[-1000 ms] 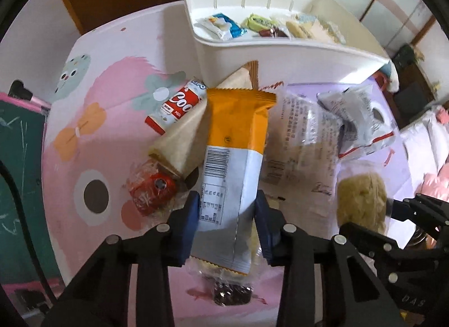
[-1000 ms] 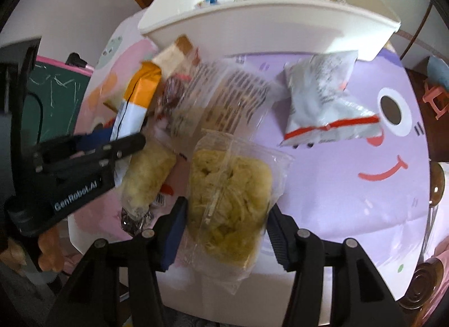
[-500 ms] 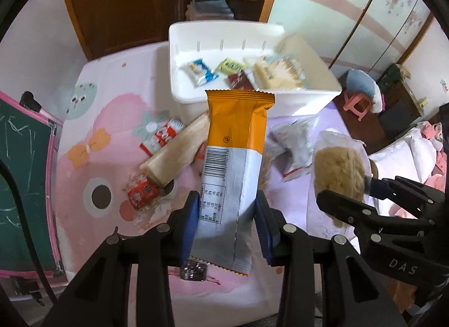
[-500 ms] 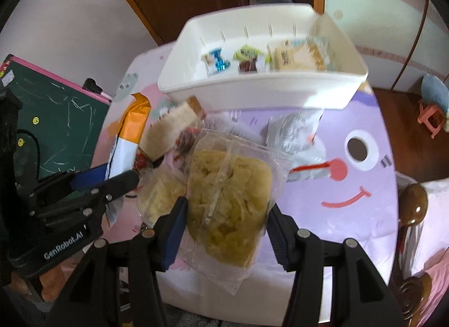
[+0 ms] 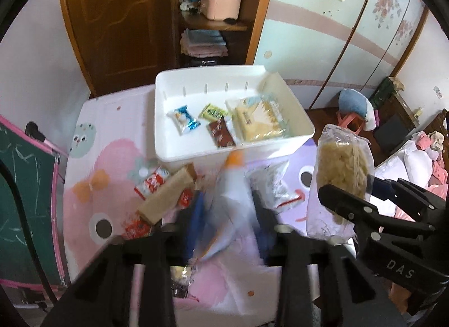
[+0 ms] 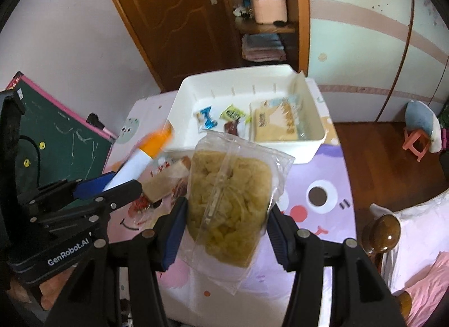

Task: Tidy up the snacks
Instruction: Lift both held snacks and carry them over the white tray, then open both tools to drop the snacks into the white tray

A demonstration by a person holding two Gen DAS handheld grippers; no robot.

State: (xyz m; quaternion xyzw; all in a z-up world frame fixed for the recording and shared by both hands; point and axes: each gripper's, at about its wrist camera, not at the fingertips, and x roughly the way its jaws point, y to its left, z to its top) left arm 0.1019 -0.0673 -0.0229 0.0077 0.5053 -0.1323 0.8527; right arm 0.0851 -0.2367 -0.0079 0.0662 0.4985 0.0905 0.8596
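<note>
The orange and white snack bar point(image 6: 140, 162) stands between the fingers of the left gripper point(image 5: 226, 220), long axis running up and away toward the white bin point(image 5: 196, 152), orange end farthest from the tongs and tipped toward the bin's near wall; it is smeared with motion. The left jaws are closing on it with the bar between them, where a second ago they stood wider around an upright, sharp wrapper. The right gripper point(image 6: 226, 223) pinches the clear bag of yellow noodle snack point(image 6: 228, 200) across its lower half, the bag upright with its sealed top toward the bin. Both grippers point steeply down at the table point(image 5: 112, 158) and have risen since the earlier frames, so the whole bin and the room behind now show. Loose snacks stay on the cloth below the bin's near left corner, among them a tan wafer pack point(image 5: 168, 196) lying diagonally.
</note>
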